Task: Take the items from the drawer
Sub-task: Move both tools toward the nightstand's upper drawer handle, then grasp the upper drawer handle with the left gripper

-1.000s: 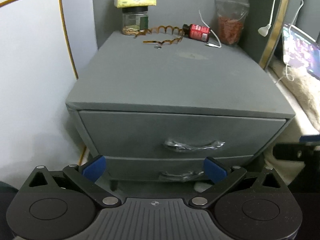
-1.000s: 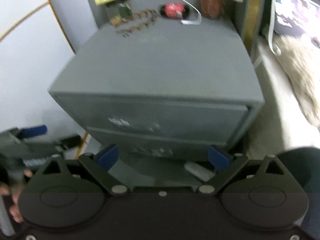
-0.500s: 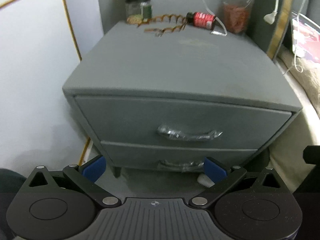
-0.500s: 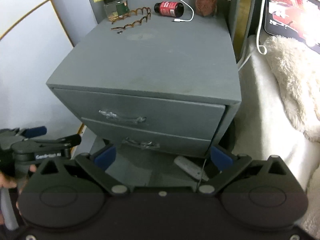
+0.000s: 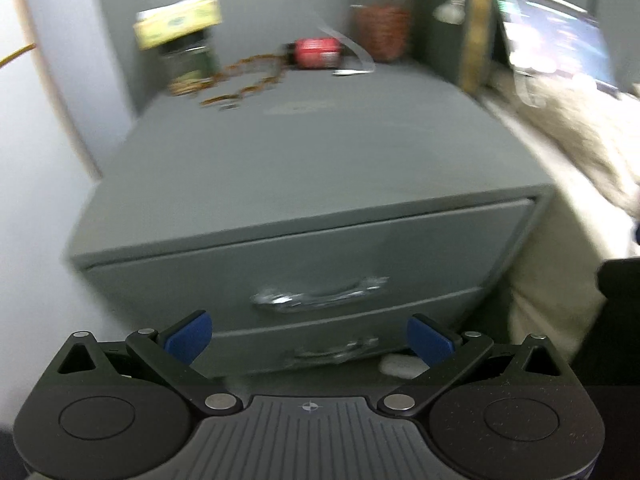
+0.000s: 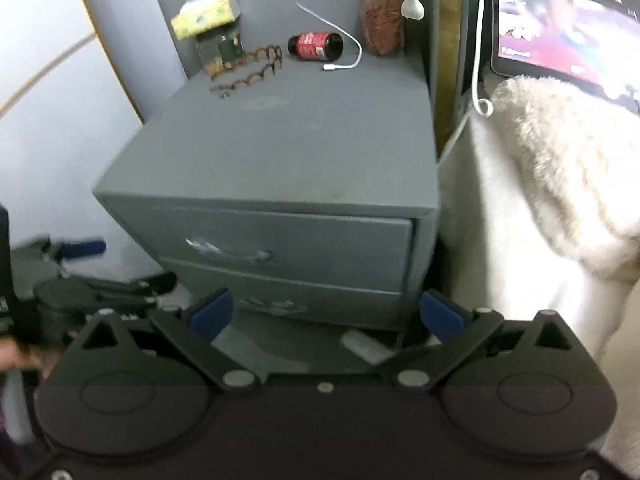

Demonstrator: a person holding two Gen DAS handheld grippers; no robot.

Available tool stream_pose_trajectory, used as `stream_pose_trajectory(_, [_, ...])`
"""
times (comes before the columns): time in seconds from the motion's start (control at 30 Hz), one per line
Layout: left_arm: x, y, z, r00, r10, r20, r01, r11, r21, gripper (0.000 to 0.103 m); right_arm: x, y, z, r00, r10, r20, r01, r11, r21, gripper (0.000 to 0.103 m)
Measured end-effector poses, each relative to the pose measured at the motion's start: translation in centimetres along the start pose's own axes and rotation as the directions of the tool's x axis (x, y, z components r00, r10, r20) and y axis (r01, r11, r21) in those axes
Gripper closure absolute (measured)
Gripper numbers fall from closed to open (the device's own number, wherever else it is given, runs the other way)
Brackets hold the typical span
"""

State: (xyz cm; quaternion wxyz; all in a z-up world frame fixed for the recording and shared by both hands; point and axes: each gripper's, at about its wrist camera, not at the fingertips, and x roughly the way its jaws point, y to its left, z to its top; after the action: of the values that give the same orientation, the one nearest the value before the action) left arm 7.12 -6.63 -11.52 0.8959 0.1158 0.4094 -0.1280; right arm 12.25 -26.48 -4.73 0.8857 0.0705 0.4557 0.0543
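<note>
Ahead of both tools stands a grey nightstand (image 6: pixel 280 152) with a matte, slightly scuffed top, set between a pale wall to the left and a bed with a fluffy cream blanket (image 6: pixel 560 152) to the right. A lit tablet (image 6: pixel 560 28) leans at the far right.

The top drawer (image 5: pixel 312 252) lies straight ahead of the left tool (image 5: pixel 308 338), shut, its front facing the tool and its long axis running left to right. Its shiny handle (image 5: pixel 320 298) runs the same way, just beyond the blue fingertips (image 5: pixel 188 336). The lower drawer (image 6: pixel 288 296) sits beneath it, also shut.

Far ahead, at the back of the nightstand top, are a yellow tissue pack (image 6: pixel 206 16) on a jar (image 6: pixel 220 50), a brown spiral hair tie (image 6: pixel 248 68), a dark bottle with a red label (image 6: pixel 316 45) lying on its side, a white cable (image 6: pixel 344 60) and a bag of red bits (image 6: pixel 382 20). Labels are too blurred to read.

The left tool is spread wide and holds nothing. The right tool (image 6: pixel 326 316) is likewise spread wide and empty; the left tool shows low at its left.
</note>
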Motion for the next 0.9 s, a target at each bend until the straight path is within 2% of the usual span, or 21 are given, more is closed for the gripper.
stream_pose_trajectory(0.07, [1.3, -0.5, 0.4, 1.000, -0.014, -0.001, 0.014, 0.999, 0.040, 0.009, 0.4, -1.1, -0.2, 0.998, 0.067, -0.009, -0.067, 0.995, 0.076, 0.003])
stream_pose_trajectory(0.23, [4.8, -2.2, 1.2, 1.000, -0.011, 0.018, 0.008, 0.984, 0.179, 0.011, 1.4, -0.9, -0.1, 0.991, 0.132, -0.038, -0.128, 0.989, 0.076, 0.003])
stream_pose_trajectory(0.37, [6.4, -3.0, 1.5, 0.999, -0.040, 0.015, 0.035, 0.971, 0.238, 0.011, 1.8, -0.8, 0.0, 0.985, 0.167, -0.044, -0.162, 0.982, 0.092, 0.004])
stream_pose_trajectory(0.5, [7.2, -3.9, 1.4, 0.998, -0.068, 0.003, 0.065, 0.959, 0.275, 0.011, 2.0, -0.9, 0.1, 0.986, 0.160, -0.036, -0.155, 0.980, 0.125, 0.004])
stream_pose_trajectory(0.67, [8.0, -6.0, 0.1, 0.994, -0.106, 0.014, 0.090, 0.904, 0.418, 0.011, 2.2, -0.3, 0.1, 0.979, 0.196, -0.063, -0.191, 0.978, 0.083, 0.005])
stream_pose_trajectory(0.73, [8.3, -6.4, -0.3, 0.994, -0.112, 0.013, 0.094, 0.885, 0.456, 0.012, 1.8, -0.6, -0.1, 0.979, 0.198, -0.039, -0.193, 0.976, 0.102, 0.005])
stream_pose_trajectory(0.87, [10.0, -6.7, -0.5, 0.994, -0.108, -0.019, 0.103, 0.864, 0.493, 0.026, 1.3, -0.8, -0.4, 0.983, 0.186, 0.007, -0.185, 0.974, 0.131, 0.005])
stream_pose_trajectory(0.9, [10.6, -6.7, -0.7, 0.994, -0.098, -0.040, 0.104, 0.858, 0.502, 0.038, 1.2, -0.9, -0.4, 0.983, 0.182, 0.012, -0.182, 0.974, 0.135, 0.005])
